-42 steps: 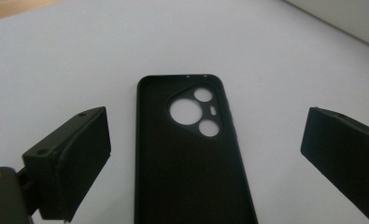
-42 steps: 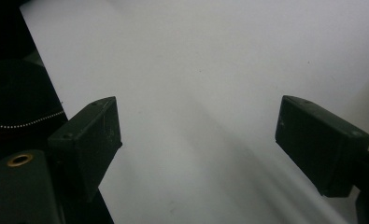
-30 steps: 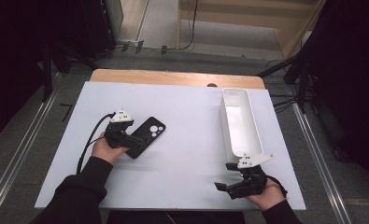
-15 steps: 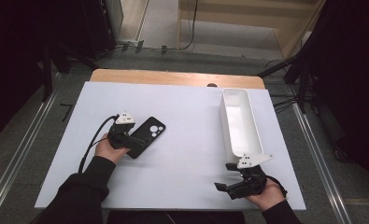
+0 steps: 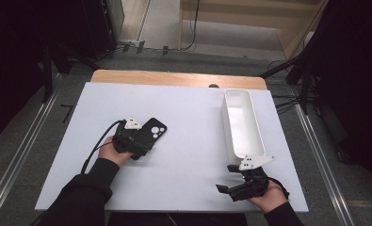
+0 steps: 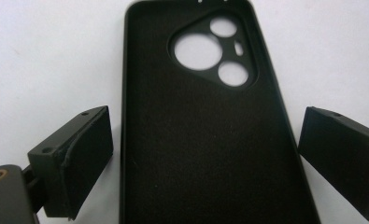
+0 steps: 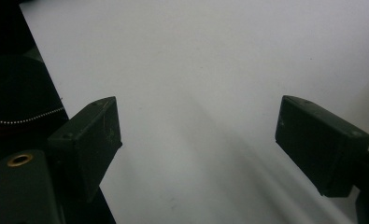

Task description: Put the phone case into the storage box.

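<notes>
One black phone case (image 5: 150,133), one long white tray (image 5: 242,123), two grippers, all on one white table (image 5: 188,117).

The phone case lies flat on the left half of the table, roughly midway between the near and far edges, its camera cut-outs pointing toward the far right. The left gripper (image 5: 135,141) sits right at the case's near end, held by the left hand (image 5: 109,150) with its cable looping off toward the left edge. Through the left gripper view the case (image 6: 205,135) runs straight up the middle, hollow side up, between the two jaws. The jaws stand wide apart, one on each side of the case's long edges, the left one just beside the edge and the right one a little clear of it; neither visibly presses on the case. So the claw is spread open around the case, not clamped.

Over at the near right corner of the table, the right gripper (image 5: 230,186) rests in the right hand (image 5: 268,197), pointing left along the near edge. In the right gripper view its jaws are also spread wide over bare white table (image 7: 210,93), with nothing between them.

The white tray lies along the right edge of the table, reaching to the far right corner, its near end just beyond the right gripper's grey plate.
</notes>
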`<state>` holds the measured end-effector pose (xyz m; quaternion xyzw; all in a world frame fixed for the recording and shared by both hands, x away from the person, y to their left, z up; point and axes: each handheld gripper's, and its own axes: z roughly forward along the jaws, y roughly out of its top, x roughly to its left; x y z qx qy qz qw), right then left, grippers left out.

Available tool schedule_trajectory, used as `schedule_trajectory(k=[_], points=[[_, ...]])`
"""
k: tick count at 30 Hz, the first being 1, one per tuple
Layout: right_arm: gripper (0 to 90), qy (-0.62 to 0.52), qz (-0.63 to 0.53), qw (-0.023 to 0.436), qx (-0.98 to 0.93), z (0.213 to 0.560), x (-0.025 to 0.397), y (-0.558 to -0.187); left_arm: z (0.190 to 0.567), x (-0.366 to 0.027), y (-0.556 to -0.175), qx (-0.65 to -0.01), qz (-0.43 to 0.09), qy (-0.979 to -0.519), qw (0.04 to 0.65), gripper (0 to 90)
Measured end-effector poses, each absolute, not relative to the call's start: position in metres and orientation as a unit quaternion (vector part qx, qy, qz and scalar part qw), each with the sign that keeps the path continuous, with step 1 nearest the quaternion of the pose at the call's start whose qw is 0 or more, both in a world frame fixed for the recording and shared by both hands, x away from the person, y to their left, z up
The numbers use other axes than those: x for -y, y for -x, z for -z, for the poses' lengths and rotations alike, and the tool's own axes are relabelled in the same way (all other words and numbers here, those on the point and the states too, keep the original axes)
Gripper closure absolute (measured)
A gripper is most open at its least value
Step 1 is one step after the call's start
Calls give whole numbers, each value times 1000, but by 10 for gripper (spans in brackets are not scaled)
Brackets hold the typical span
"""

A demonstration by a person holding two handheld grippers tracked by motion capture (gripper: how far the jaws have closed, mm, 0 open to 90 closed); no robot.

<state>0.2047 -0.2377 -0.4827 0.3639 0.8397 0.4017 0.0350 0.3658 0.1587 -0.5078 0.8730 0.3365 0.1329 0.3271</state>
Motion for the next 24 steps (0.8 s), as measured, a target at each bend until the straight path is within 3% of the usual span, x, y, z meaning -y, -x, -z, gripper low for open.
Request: schedule_trajectory(k=[10,15,24], points=[[128,-364,-399,32,-841,483,237,-205,510,-160,-364,-331,-142,-872,332,38],[128,-365,-399,33,-841,483,237,-205,510,-162,-362,-340,-149,-863,341,115],[128,-364,-397,34,-842,484,236,-205,510,-162,-362,-342,-149,-863,342,121]])
